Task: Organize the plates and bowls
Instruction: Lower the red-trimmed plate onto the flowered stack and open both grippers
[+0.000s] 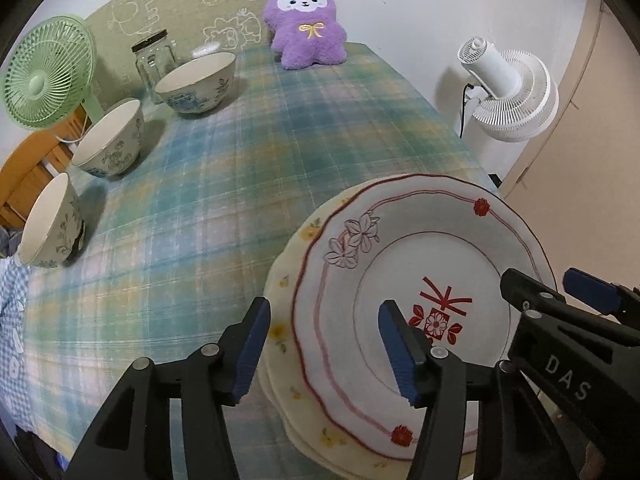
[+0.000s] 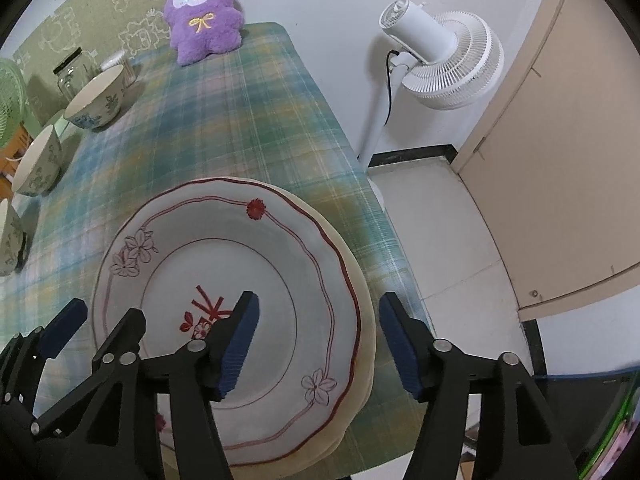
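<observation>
Red-patterned plate (image 2: 248,280) between parted hand-held gripper (image 2: 316,344) pads

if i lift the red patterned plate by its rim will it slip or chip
The red patterned plate looks like glazed ceramic, so probably rigid, slick and chippable. It rests on a cream plate, so dragging it may shift both. Its thin scalloped rim likely offers the pads little purchase.

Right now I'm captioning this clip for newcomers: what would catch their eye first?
The red-patterned plate stacked on a cream plate near the table's right edge, with the left gripper and right gripper open astride its rims. Then the purple plush at the far end, and three bowls lining the left.
</observation>
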Demonstrator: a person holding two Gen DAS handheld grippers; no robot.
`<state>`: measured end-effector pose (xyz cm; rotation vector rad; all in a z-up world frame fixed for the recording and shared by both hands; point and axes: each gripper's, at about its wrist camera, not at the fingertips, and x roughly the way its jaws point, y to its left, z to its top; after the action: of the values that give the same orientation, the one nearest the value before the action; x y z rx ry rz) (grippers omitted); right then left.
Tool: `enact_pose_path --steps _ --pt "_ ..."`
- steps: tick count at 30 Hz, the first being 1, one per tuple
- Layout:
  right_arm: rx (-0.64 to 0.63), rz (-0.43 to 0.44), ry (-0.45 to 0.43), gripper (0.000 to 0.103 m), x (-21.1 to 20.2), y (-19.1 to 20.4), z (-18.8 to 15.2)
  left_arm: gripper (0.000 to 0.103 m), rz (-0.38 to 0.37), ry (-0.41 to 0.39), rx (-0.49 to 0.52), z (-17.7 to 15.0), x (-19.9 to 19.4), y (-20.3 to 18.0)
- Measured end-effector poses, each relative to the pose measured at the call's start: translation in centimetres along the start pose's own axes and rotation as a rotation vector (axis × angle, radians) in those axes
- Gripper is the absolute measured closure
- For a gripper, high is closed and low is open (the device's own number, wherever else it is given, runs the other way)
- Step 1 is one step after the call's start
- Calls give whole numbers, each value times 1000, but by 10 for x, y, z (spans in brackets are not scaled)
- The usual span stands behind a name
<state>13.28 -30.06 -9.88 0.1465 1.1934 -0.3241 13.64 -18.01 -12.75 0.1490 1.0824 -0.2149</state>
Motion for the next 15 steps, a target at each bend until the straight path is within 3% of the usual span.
enact_pose_path --steps 15 --pt "8 30 -114 27 -66 17 -2 29 -3 -95 -63 2 -59 38"
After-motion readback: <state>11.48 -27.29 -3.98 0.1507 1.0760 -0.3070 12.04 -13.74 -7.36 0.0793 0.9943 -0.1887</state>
